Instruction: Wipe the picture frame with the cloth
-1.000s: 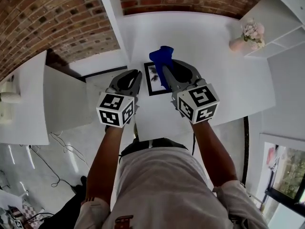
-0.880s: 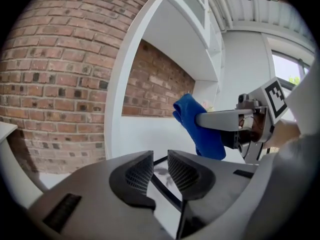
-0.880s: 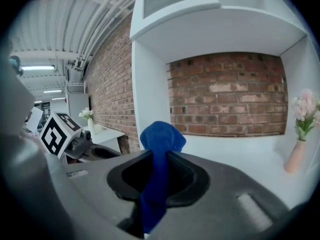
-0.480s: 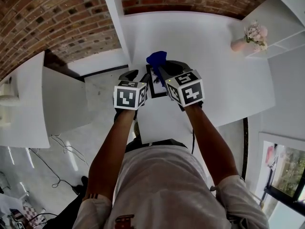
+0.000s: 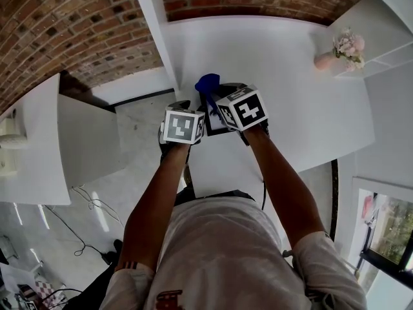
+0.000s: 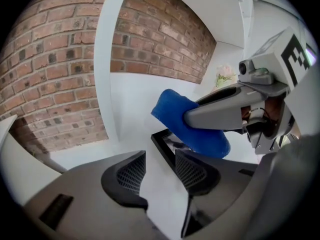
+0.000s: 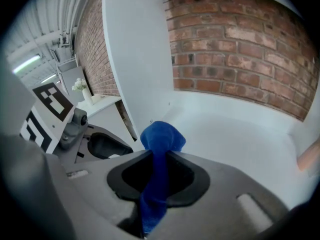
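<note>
A black picture frame (image 5: 213, 129) lies flat on the white table (image 5: 290, 76), mostly hidden under both grippers; its near corner (image 6: 162, 141) shows in the left gripper view. My right gripper (image 5: 213, 94) is shut on a blue cloth (image 5: 208, 82), which bunches out past its tips (image 7: 161, 138) and hangs just above the frame (image 6: 186, 125). My left gripper (image 6: 161, 173) is beside it on the left, its jaws opening with nothing between them and only bare table under them. The frame's corner lies just beyond the left gripper's right pad.
A pink vase of flowers (image 5: 341, 49) stands at the table's far right corner. A brick wall (image 5: 77, 37) and a white pillar (image 5: 151, 18) rise behind the table. A lower white desk (image 5: 39, 141) is to the left, with cables on the floor.
Both grippers have sunk toward the table and tipped downward, closing in over the frame. The blue cloth came down with the right gripper.
</note>
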Motion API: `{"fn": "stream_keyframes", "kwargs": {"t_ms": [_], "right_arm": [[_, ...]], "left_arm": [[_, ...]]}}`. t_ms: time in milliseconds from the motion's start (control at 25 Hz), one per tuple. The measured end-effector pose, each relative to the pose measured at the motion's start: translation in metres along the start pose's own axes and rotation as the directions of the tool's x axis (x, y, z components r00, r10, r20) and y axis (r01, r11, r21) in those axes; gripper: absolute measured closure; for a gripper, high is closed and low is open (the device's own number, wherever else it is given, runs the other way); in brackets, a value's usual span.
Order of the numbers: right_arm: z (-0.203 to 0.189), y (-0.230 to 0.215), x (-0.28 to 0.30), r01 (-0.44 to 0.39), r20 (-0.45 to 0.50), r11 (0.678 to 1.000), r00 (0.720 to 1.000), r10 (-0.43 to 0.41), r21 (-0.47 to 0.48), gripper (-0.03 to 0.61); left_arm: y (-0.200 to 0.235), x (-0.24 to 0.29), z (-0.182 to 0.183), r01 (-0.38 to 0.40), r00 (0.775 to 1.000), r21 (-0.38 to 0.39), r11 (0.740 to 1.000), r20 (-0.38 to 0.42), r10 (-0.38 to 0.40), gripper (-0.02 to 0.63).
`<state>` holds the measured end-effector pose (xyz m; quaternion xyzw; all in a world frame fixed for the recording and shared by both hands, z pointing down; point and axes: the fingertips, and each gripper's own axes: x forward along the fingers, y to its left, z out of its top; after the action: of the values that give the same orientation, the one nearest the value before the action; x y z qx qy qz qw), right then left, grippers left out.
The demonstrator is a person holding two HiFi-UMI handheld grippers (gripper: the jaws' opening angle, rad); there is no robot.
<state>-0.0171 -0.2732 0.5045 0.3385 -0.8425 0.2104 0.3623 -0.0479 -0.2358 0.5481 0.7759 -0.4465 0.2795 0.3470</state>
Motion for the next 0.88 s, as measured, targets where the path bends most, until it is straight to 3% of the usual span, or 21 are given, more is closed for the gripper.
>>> {"fn": "stream_keyframes", "kwargs": {"t_ms": [440,600,880], "right_arm": [[-0.016,0.009,0.028,-0.005,-0.117,0.996,0.993,-0.005,-0.085,0.505],[-0.019,0.010,0.033,-0.010,-0.127,0.994,0.992,-0.005,-0.112,0.505],[-0.021,-0.001,0.031,0.014,-0.127,0.995,0.992,-0.027,-0.101,0.505]], "left_arm": [[0.004,0.010,-0.011,-0.007,0.999,0.026,1.000,-0.047,0.008,0.436],[0.006,0.011,-0.018,-0.003,0.999,-0.011,1.000,-0.054,0.002,0.434],[0.005,0.013,-0.016,-0.008,0.998,0.005,1.000,-0.058,0.008,0.433]]}}
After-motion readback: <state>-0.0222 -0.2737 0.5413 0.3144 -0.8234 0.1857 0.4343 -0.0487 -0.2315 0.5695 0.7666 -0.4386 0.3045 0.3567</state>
